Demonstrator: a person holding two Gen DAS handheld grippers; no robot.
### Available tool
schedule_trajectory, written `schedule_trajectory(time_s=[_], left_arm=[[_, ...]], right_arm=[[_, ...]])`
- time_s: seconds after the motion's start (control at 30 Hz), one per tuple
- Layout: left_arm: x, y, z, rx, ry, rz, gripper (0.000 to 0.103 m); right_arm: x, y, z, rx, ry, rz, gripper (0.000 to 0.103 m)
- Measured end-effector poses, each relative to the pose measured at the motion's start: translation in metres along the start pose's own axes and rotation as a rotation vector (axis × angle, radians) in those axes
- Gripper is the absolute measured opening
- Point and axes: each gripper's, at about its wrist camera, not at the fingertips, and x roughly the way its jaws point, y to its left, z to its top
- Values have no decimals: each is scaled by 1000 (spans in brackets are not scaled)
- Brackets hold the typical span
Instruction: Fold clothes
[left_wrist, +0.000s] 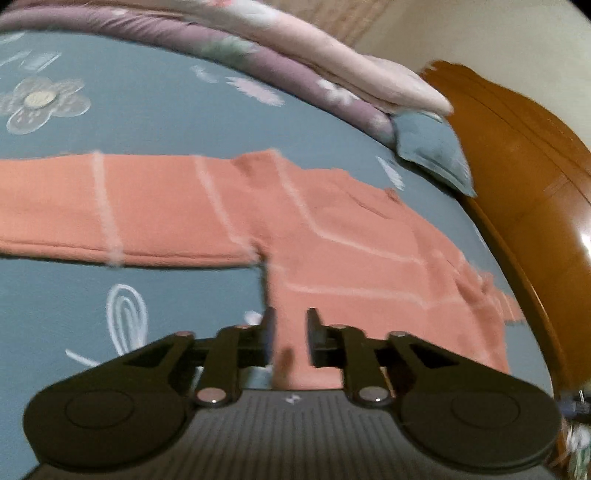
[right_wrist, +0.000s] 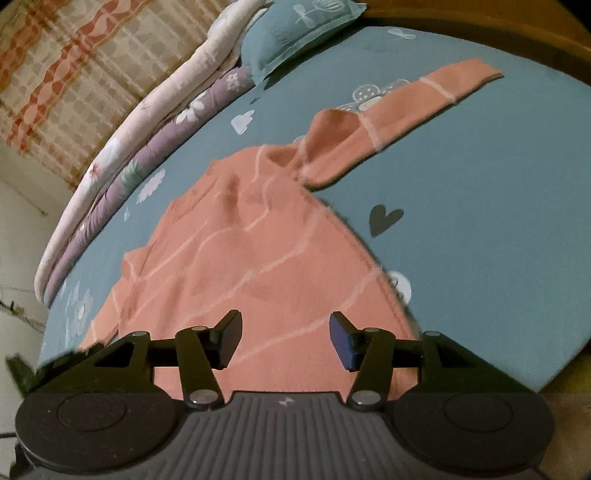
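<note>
A salmon-pink sweater with thin white stripes lies spread flat on the blue patterned bed sheet. One sleeve stretches out to the left in the left wrist view. My left gripper is open and empty, just above the sweater's lower side edge below the armpit. In the right wrist view the sweater fills the middle and a sleeve runs up to the right, bunched at the shoulder. My right gripper is open wide and empty, above the hem.
A folded pink and purple floral quilt lies along the bed's far side, with a blue pillow by it. A wooden headboard borders the bed. In the right wrist view the quilt and pillow lie beyond the sweater.
</note>
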Motion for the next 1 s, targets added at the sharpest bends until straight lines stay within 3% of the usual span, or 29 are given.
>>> schedule_trajectory(time_s=[0.2, 0.3, 0.4, 0.43, 0.5, 0.67, 0.8, 1.0], left_arm=[[13, -62, -23, 98, 71, -6, 48], [22, -92, -42, 139, 119, 48, 52], [23, -121, -57, 185, 146, 105, 55], [21, -128, -61, 193, 149, 121, 61], [18, -141, -67, 194, 149, 147, 70], [24, -161, -70, 144, 154, 198, 71], [31, -178, -67, 168, 164, 226, 71], [44, -193, -69, 179, 188, 232, 72]], right_arm=[[38, -51, 41, 146, -6, 103, 70], [75, -79, 70, 207, 22, 163, 72], [111, -96, 99, 206, 43, 134, 72], [119, -100, 107, 202, 44, 124, 72], [131, -108, 122, 218, 30, 187, 78], [150, -126, 150, 214, -53, 235, 80], [152, -129, 157, 184, -163, 188, 80], [158, -132, 164, 83, -216, 193, 80]])
